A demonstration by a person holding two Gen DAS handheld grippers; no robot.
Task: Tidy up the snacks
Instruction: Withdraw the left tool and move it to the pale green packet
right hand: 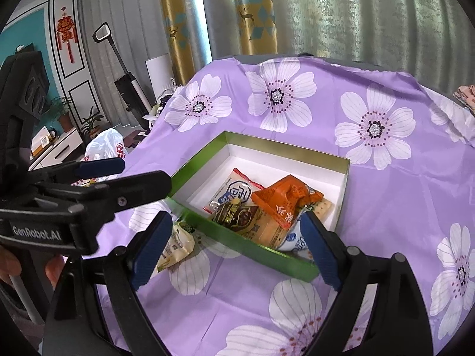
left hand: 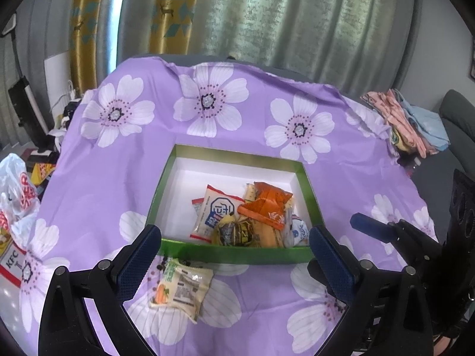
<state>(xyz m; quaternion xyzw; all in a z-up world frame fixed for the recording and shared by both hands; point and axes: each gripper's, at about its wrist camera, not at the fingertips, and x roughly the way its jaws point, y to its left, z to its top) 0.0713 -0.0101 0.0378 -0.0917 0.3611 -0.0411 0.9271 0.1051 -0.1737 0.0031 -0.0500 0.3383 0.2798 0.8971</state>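
A green box (left hand: 234,253) with a white inside stands on the purple flowered cloth; it also shows in the right wrist view (right hand: 252,244). Several snack packets lie in its near right part, an orange packet (left hand: 267,204) (right hand: 285,197) on top. One cream packet (left hand: 181,286) (right hand: 176,244) lies on the cloth outside the box's near wall. My left gripper (left hand: 234,264) is open and empty, above that packet and the near wall. My right gripper (right hand: 237,247) is open and empty, over the box's near edge. The right gripper (left hand: 386,231) shows at the right of the left wrist view, and the left gripper (right hand: 104,175) at the left of the right wrist view.
The cloth (left hand: 237,124) covers the whole table. Folded pink and blue fabric (left hand: 409,121) lies at the far right corner. A white plastic bag (left hand: 14,201) (right hand: 105,148) sits off the left edge. Curtains hang behind; a vacuum (right hand: 127,86) stands at the back left.
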